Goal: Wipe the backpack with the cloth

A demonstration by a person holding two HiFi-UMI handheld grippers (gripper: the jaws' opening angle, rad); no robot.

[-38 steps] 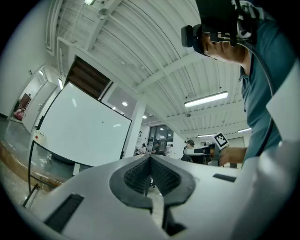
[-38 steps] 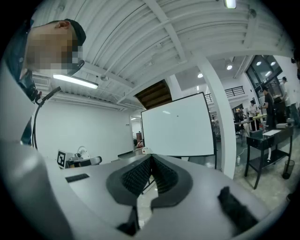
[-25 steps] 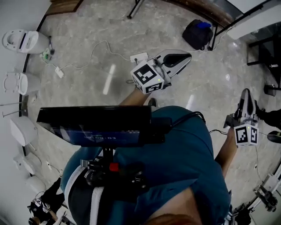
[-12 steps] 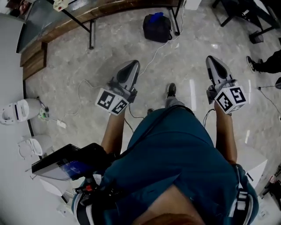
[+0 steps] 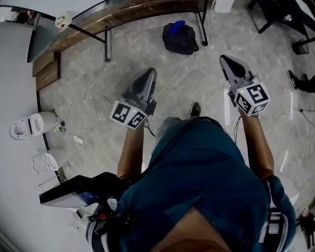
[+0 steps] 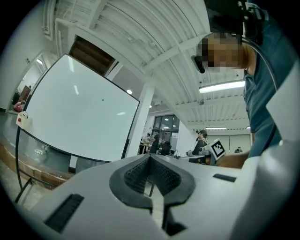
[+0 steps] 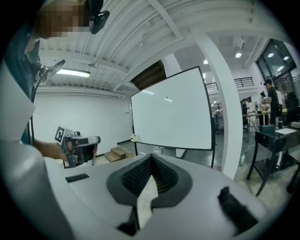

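You are swinging round to face the backpack, now lying by the table, bringing left gripper and right gripper toward that table, both pressed together and empty, cloth not yet fetched.

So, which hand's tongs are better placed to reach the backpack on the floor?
Left, narrowly. Seen from the head view, the left tongs point almost straight at the backpack, while the right tongs aim just past its side. Both are shut and hold nothing.
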